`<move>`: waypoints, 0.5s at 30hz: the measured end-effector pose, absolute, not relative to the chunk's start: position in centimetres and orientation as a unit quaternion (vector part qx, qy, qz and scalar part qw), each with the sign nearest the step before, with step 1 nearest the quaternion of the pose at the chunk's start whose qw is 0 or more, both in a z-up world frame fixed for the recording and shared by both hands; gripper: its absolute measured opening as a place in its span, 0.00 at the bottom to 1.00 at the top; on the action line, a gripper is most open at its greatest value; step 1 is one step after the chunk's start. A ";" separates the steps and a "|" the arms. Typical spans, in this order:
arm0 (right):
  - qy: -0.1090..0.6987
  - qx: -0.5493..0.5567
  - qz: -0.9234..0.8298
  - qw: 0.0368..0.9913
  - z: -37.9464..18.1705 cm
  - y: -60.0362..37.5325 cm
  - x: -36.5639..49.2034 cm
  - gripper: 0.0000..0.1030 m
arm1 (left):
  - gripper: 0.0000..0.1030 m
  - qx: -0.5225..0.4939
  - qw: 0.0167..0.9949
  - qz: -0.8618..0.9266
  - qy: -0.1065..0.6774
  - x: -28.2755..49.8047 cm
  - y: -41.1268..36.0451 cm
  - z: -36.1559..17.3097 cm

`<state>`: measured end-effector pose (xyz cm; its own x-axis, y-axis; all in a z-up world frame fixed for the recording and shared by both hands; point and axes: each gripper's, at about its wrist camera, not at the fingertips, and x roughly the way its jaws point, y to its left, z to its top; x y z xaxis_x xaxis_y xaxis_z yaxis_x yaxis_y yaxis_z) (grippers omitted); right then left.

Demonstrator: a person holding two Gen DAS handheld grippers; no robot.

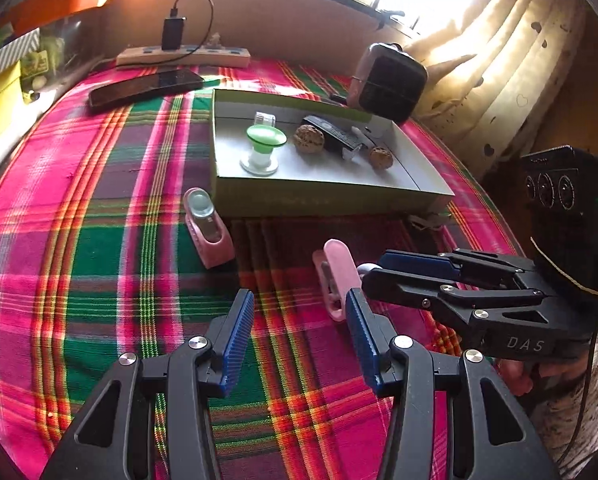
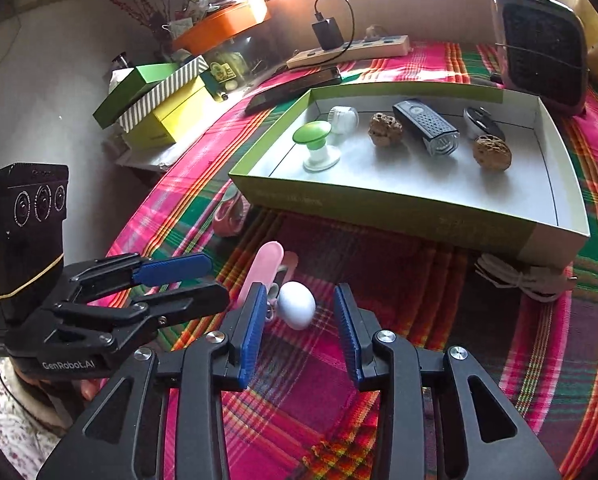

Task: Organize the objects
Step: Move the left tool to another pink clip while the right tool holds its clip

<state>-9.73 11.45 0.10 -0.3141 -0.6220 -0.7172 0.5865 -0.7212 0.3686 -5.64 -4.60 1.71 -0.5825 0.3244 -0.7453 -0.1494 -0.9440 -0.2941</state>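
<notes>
A small white egg [image 2: 297,304] lies on the plaid tablecloth [image 2: 379,360]. It sits between the tips of my right gripper [image 2: 299,294], which is open; its blue pads do not touch the egg. A pink clip [image 2: 259,268] lies just left of the egg. My left gripper [image 1: 299,316] is open and empty above the cloth, with the pink clip [image 1: 337,276] just beyond its right finger. The green box [image 1: 319,196] with a white floor stands behind and holds several small items, among them a green-topped piece [image 1: 265,140] and two brown balls.
A pink holder with a clear bottle [image 1: 207,224] lies at the box's front left corner. A white cable [image 2: 519,280] lies in front of the box's right end. Phone [image 1: 147,88], power strip [image 1: 183,56] and a black-fronted appliance [image 1: 391,80] stand behind. Stacked boxes [image 2: 159,112] sit beside the table.
</notes>
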 end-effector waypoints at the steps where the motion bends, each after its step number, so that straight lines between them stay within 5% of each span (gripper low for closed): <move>1: -0.020 0.451 -0.809 0.376 0.1 11.5 -9.8 0.35 | 0.45 -0.436 0.135 0.884 -0.098 -5.6 -4.4 1.7; 4: -0.034 0.457 -0.802 0.382 -0.1 11.7 -10.0 0.35 | 0.45 -0.436 0.148 0.882 -0.104 -5.6 -4.2 1.9; 8: -0.033 0.455 -0.801 0.387 0.0 11.5 -9.9 0.20 | 0.45 -0.443 0.149 0.880 -0.083 -5.7 -3.4 1.7; 15: -0.054 0.454 -0.802 0.384 0.2 11.9 -10.0 0.19 | 0.45 -0.444 0.140 0.885 -0.026 -5.8 -1.4 1.2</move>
<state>-10.00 11.93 0.16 -0.2919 -0.6659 -0.6866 0.5672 -0.6985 0.4363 -5.84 -1.37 1.21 -0.5673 0.2710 -0.7776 -0.2246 -0.9594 -0.1705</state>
